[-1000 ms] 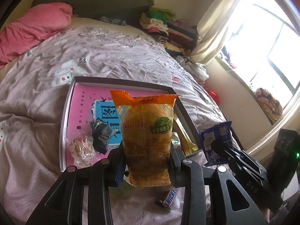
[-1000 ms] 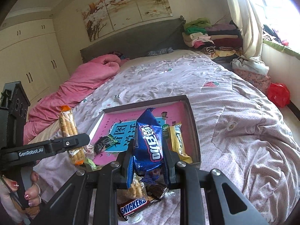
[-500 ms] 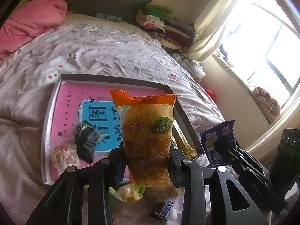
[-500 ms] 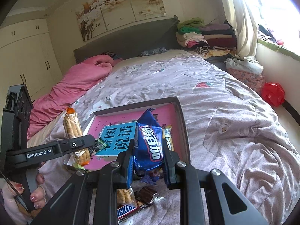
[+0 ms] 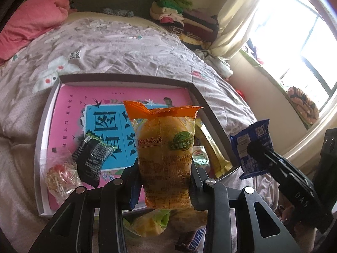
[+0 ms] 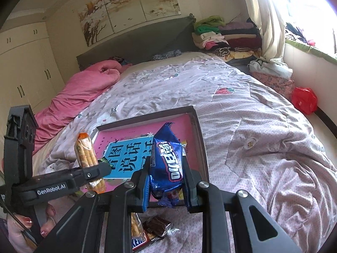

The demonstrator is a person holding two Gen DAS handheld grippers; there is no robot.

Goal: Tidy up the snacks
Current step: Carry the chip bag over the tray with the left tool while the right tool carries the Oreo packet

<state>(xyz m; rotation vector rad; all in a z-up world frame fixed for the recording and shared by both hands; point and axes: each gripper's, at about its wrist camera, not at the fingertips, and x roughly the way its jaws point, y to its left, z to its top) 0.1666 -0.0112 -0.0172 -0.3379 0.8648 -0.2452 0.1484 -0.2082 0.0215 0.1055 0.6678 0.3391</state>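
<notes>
My left gripper [image 5: 165, 177] is shut on an orange-topped cake packet [image 5: 166, 147], held upright over the near edge of a shallow box [image 5: 126, 78] with a pink printed bottom. In the box lie a black snack packet [image 5: 92, 156], a clear candy bag [image 5: 61, 177] and a yellow bar [image 5: 212, 147]. My right gripper [image 6: 166, 181] is shut on a blue Oreo packet [image 6: 166, 162] above the box's near right corner [image 6: 198, 130]. The left gripper [image 6: 99, 169] shows beside it with its orange packet [image 6: 86, 154].
On the quilt below the grippers lie a Snickers bar [image 5: 195, 240], a yellow-green packet [image 5: 147, 225] and a dark chocolate piece [image 6: 157, 225]. A pink duvet [image 6: 84, 92] sits far left, folded clothes [image 6: 221, 35] at the headboard, a red bag [image 6: 304, 100] on the floor at right.
Both grippers have moved forward toward the box with their packets still gripped; the left one has also sunk, so the box now looks closer and larger.
</notes>
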